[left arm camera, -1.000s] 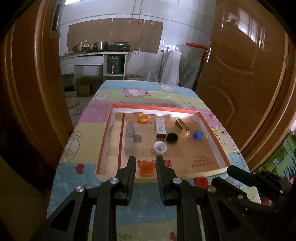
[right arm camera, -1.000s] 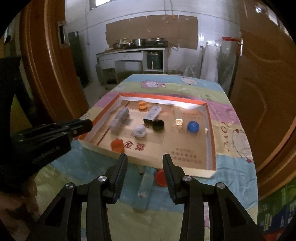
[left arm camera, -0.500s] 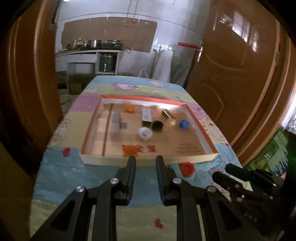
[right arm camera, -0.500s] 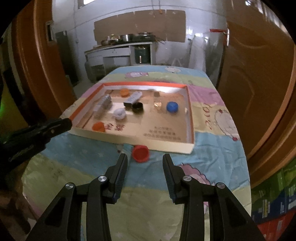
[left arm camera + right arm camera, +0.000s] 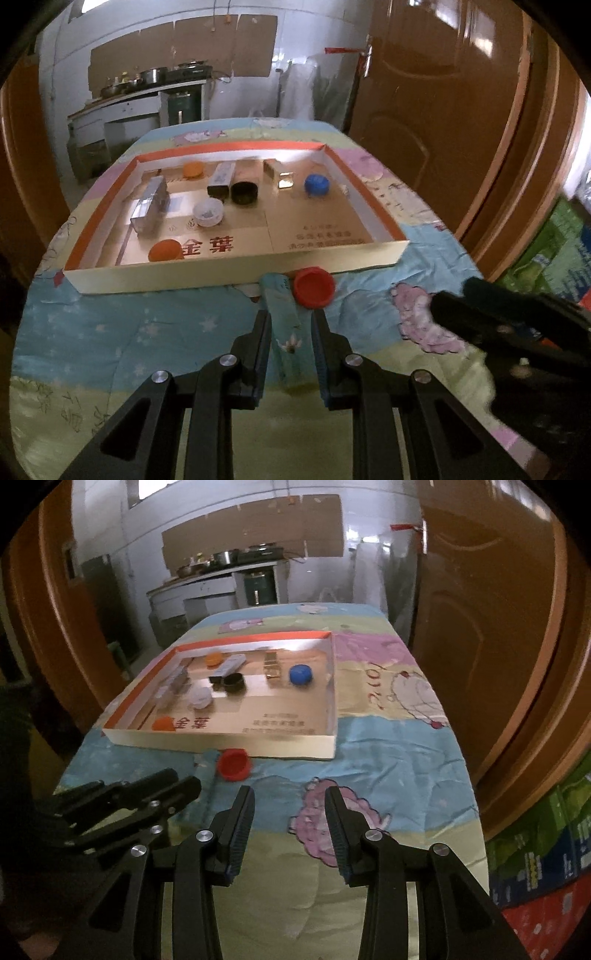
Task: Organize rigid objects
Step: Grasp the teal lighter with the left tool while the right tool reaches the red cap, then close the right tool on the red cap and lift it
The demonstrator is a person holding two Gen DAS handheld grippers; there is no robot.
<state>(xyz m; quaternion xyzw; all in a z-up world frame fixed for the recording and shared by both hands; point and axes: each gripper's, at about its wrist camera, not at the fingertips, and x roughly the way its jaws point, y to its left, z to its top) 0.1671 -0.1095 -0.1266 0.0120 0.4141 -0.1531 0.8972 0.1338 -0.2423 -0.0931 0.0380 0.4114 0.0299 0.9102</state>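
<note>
A red cap (image 5: 314, 286) lies on the tablecloth just outside the front wall of a shallow cardboard tray (image 5: 236, 271). Beside it a slim pale-blue box (image 5: 286, 343) lies lengthwise on the cloth. My left gripper (image 5: 291, 321) hovers open, one finger on each side of that box; I cannot tell if it touches. Inside the tray sit an orange cap (image 5: 166, 251), a white cap (image 5: 208, 212), a black cap (image 5: 243, 192), a blue cap (image 5: 316, 184), a gold box (image 5: 279, 173) and a silver box (image 5: 149, 206). My right gripper (image 5: 290, 797) is open and empty, right of the red cap (image 5: 233, 763).
Brown wooden doors (image 5: 443, 110) flank the table on both sides. A kitchen counter with pots (image 5: 221, 565) stands at the far wall. Coloured cartons (image 5: 535, 849) are stacked on the floor beyond the table's right edge. The left gripper (image 5: 177, 782) juts in at the right view's left.
Both grippers drew back and sank toward the table's near end. The left one went from the tray's front edge to straddling the slim box. Neither jaw gap changed.
</note>
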